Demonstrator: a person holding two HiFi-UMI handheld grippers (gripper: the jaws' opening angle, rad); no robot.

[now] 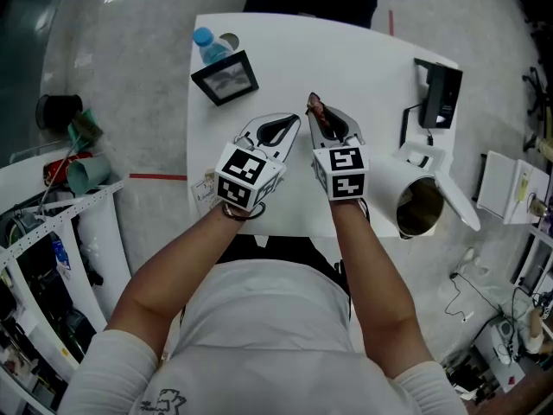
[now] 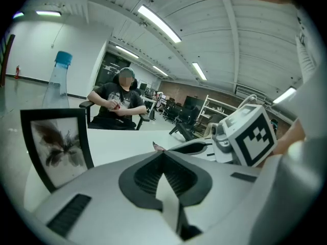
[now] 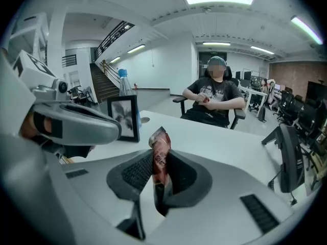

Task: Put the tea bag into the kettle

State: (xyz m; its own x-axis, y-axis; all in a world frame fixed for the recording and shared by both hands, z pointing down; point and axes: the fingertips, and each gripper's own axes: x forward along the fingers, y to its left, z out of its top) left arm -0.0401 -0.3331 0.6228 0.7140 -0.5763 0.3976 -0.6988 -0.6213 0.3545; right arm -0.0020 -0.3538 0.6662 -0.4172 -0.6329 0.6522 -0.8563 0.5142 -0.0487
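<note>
A reddish-brown tea bag packet [image 1: 314,109] [image 3: 159,146] stands upright between the jaws of my right gripper [image 1: 320,119] [image 3: 159,160], which is shut on it above the middle of the white table [image 1: 346,59]. My left gripper [image 1: 292,123] [image 2: 163,156] sits just to its left, tips together, holding nothing. The white kettle [image 1: 413,188] lies tilted at the table's right front edge, its dark open mouth [image 1: 420,207] facing up toward me. It is right of and nearer than the right gripper.
A black picture frame [image 1: 225,78] [image 2: 56,147] [image 3: 124,117] and a blue-capped water bottle [image 1: 210,46] [image 2: 57,80] stand at the table's far left. A black device [image 1: 441,93] is at the far right. A person [image 3: 217,98] sits across the table.
</note>
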